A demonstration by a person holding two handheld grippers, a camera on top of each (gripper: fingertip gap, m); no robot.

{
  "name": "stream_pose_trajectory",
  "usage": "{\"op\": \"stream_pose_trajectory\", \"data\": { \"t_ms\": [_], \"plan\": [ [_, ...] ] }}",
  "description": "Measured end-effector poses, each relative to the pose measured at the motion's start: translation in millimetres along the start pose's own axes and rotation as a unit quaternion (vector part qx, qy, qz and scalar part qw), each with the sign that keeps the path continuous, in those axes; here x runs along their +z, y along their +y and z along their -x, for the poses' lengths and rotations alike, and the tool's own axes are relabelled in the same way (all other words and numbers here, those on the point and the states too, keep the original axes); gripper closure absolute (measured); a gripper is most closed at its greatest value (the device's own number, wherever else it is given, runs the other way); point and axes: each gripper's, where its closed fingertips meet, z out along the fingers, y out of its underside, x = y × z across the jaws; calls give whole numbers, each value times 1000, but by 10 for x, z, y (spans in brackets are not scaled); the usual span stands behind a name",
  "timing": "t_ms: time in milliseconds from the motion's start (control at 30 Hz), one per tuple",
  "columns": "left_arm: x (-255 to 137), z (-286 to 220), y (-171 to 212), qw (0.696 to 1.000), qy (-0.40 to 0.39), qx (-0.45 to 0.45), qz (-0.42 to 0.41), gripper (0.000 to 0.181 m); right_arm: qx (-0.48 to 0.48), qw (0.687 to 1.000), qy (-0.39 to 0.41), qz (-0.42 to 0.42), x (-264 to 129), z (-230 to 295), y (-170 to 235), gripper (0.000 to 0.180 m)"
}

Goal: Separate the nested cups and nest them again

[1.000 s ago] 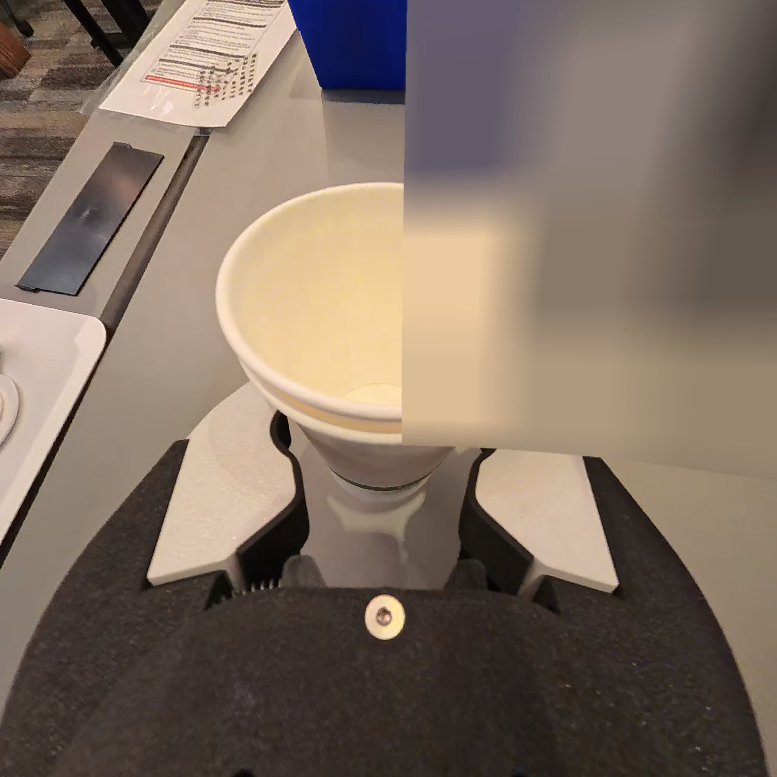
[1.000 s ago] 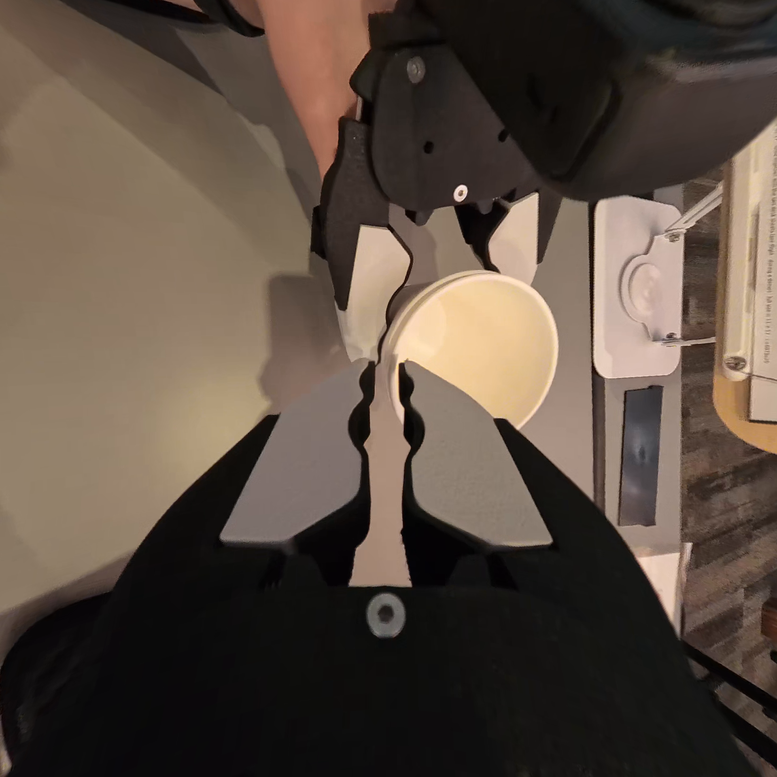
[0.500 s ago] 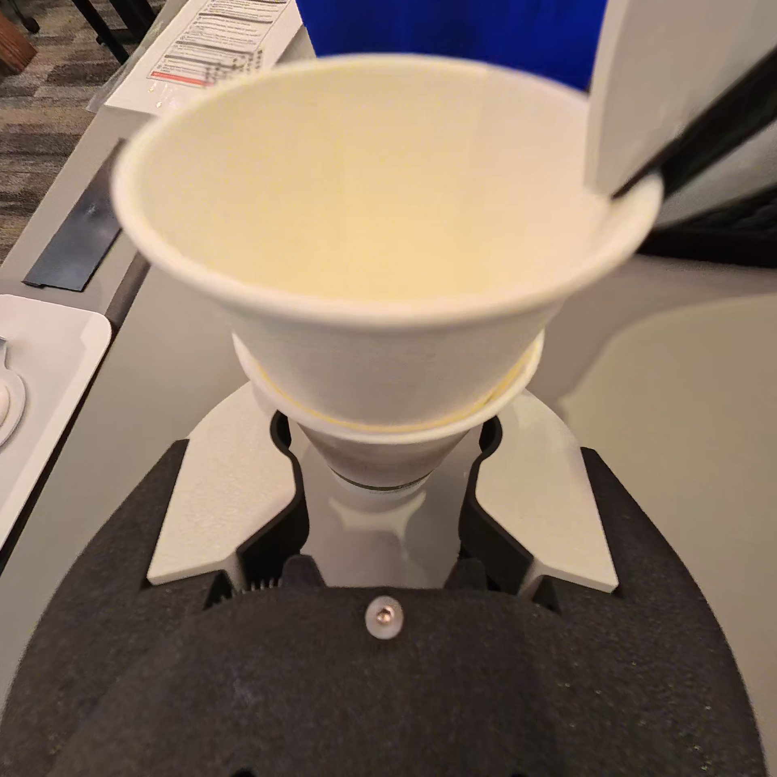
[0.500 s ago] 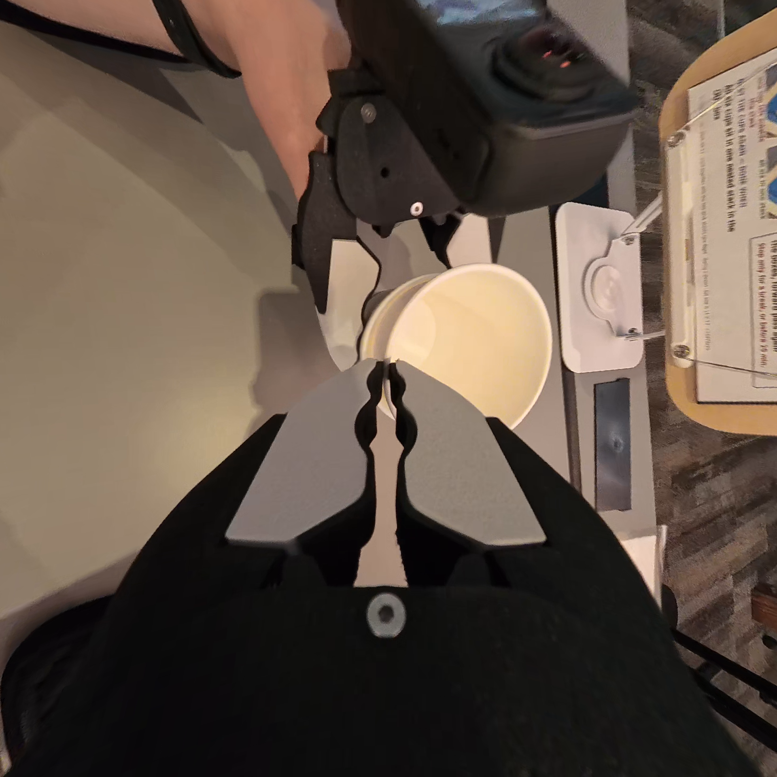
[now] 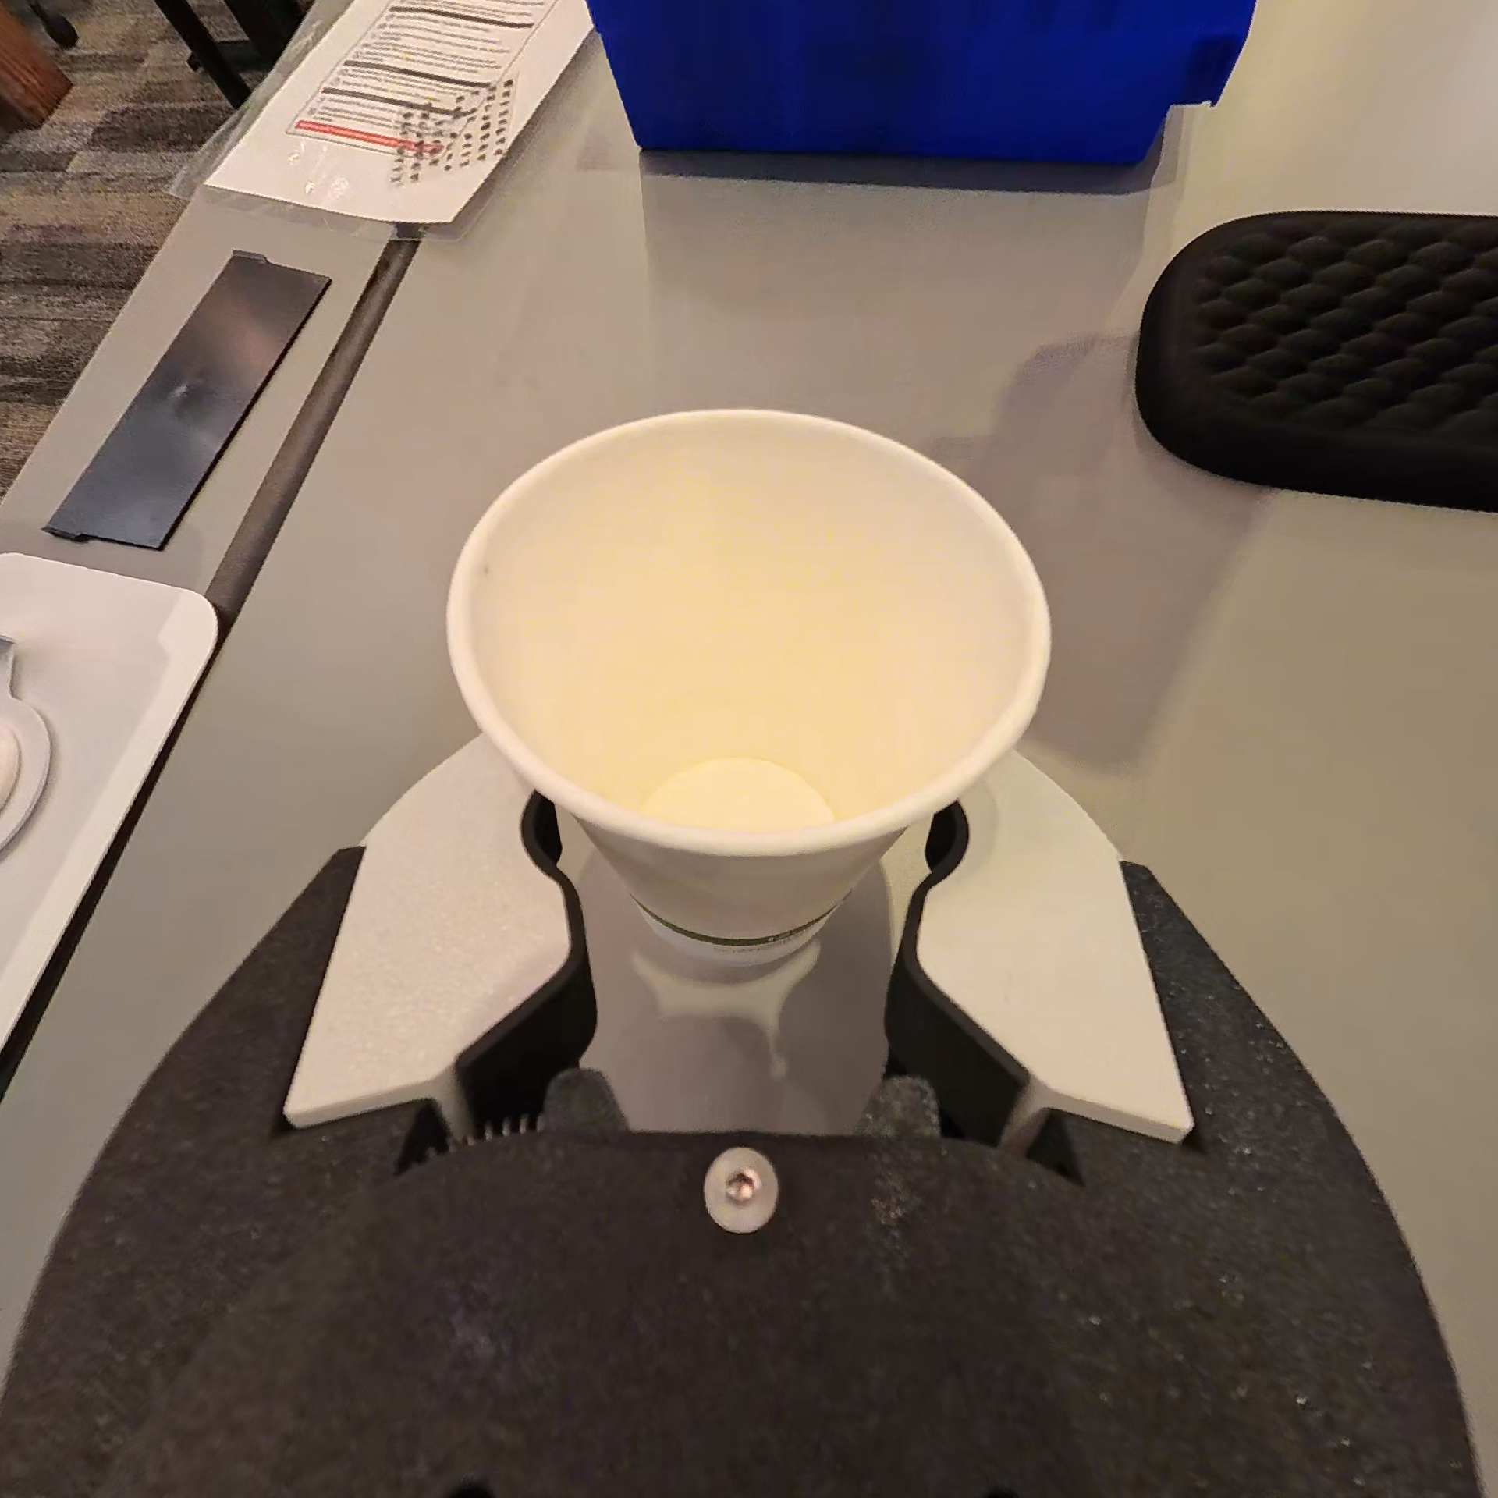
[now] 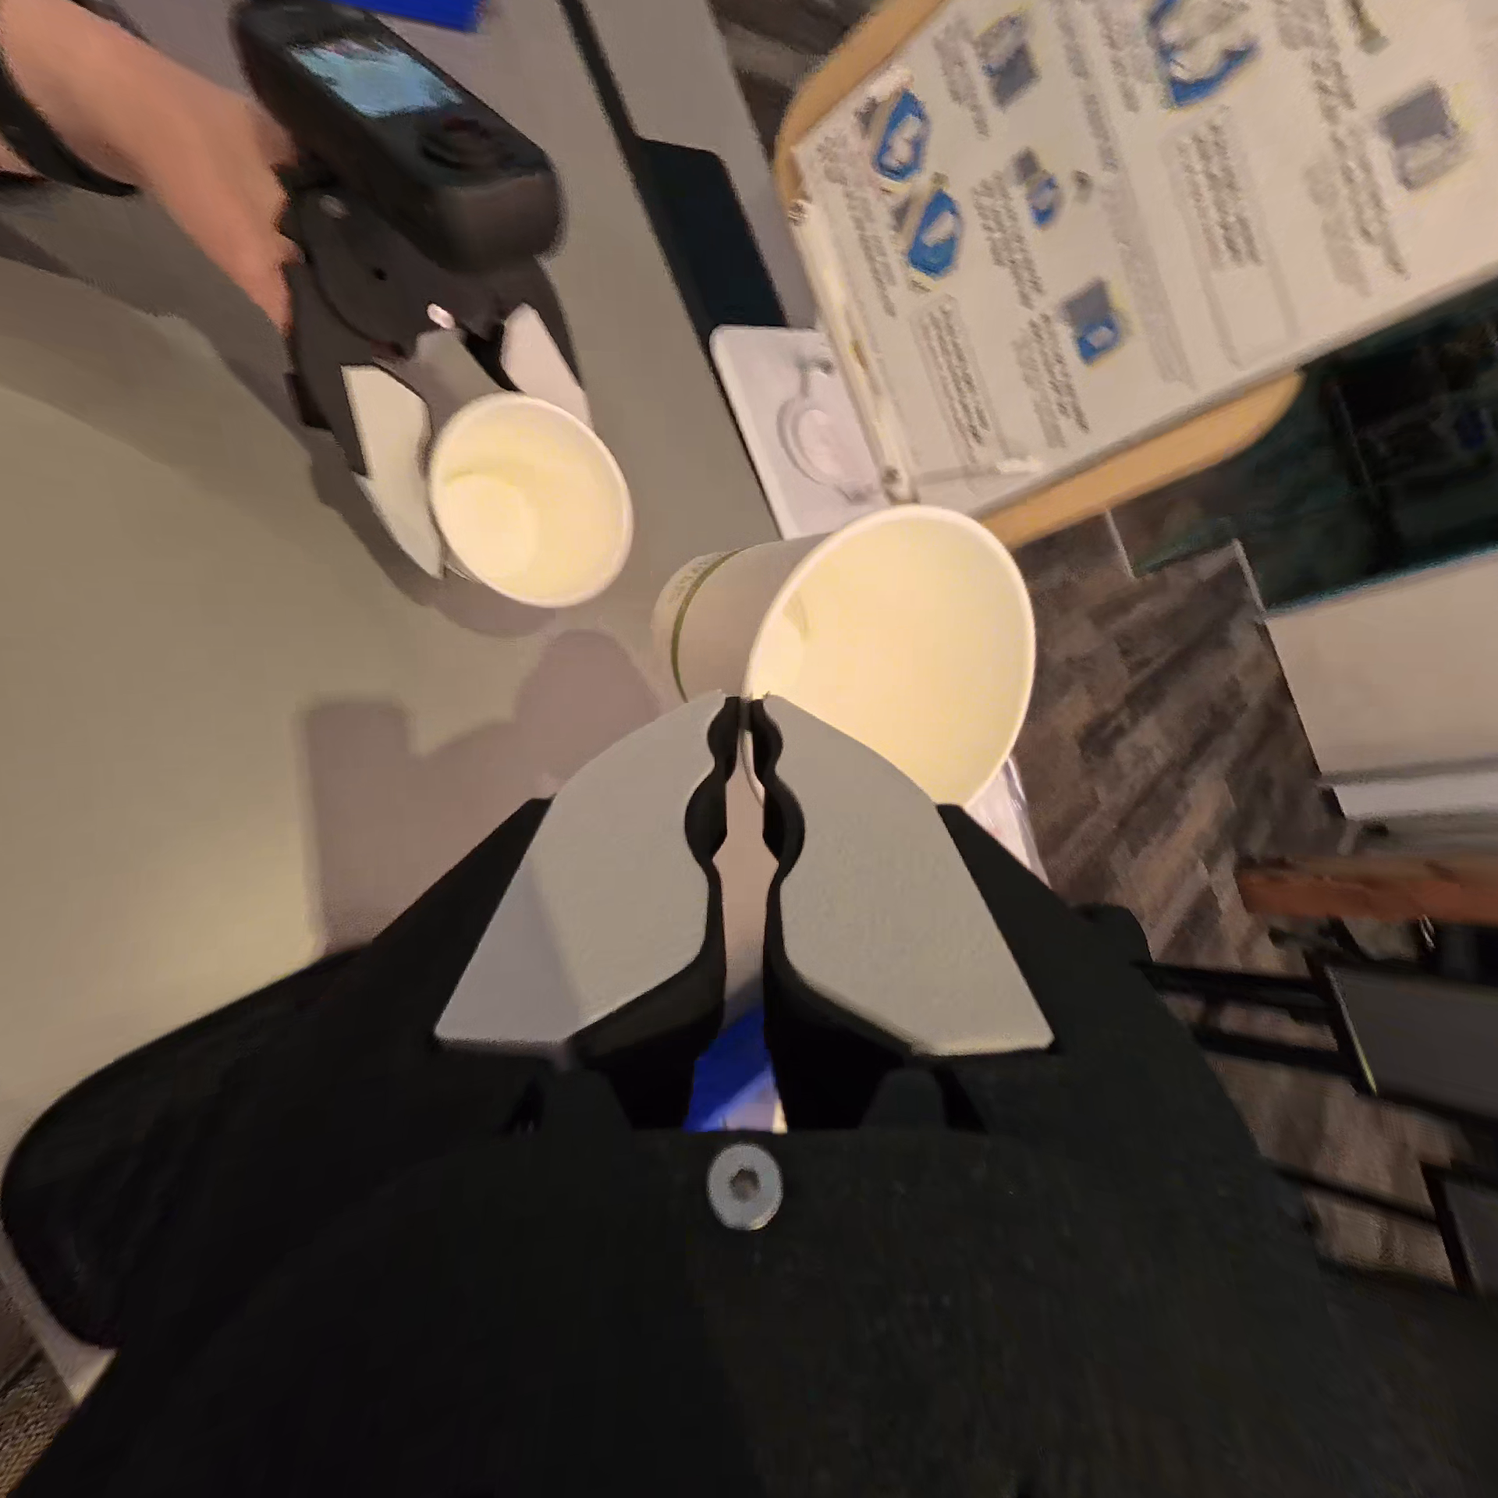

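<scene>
A white paper cup (image 5: 746,648) stands upright on the grey table (image 5: 1216,729). My left gripper (image 5: 746,819) is shut on its lower body, one finger on each side. The right wrist view shows this cup (image 6: 531,511) and the left gripper (image 6: 502,478) at upper left, held by a person's hand (image 6: 162,162). My right gripper (image 6: 744,705) is shut on the rim of a second white paper cup (image 6: 892,648). It holds this cup in the air, tilted on its side, apart from the first cup.
A blue bin (image 5: 892,73) stands at the table's far edge. A black textured pad (image 5: 1329,357) lies at right. A printed sheet (image 5: 405,105), a black strip (image 5: 186,405) and a white tray (image 5: 97,689) lie at left. A printed board (image 6: 1135,203) stands beyond the table.
My right gripper has pulled the inner cup up out of the outer one and carried it off to the side. The left gripper still holds the outer cup in place.
</scene>
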Motion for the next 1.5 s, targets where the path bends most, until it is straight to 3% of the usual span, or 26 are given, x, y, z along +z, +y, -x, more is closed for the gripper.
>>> {"op": "stream_pose_trajectory", "data": {
  "t_ms": [167, 333, 600, 1033, 1500],
  "plan": [
    [13, -1, 13, 1000, 0, 1, 3, 91, 61, 990, 91, 88, -537, -431, 790, 177],
    [27, -7, 26, 1000, 0, 3, 7, 91, 124, 959, 137, 216, -874, -513, 1809, 177],
    [44, -11, 43, 1000, 1, 3, 11, 91, 173, 928, 101, 315, -826, -96, 2773, 177],
    [74, -17, 74, 1000, 4, 2, 17, 91, 153, 938, 37, 310, -228, 387, 3030, 177],
    [86, -40, 80, 1000, 6, 6, 21, 91, 152, 938, 2, 311, -64, 492, 3035, 177]
  ]
}}
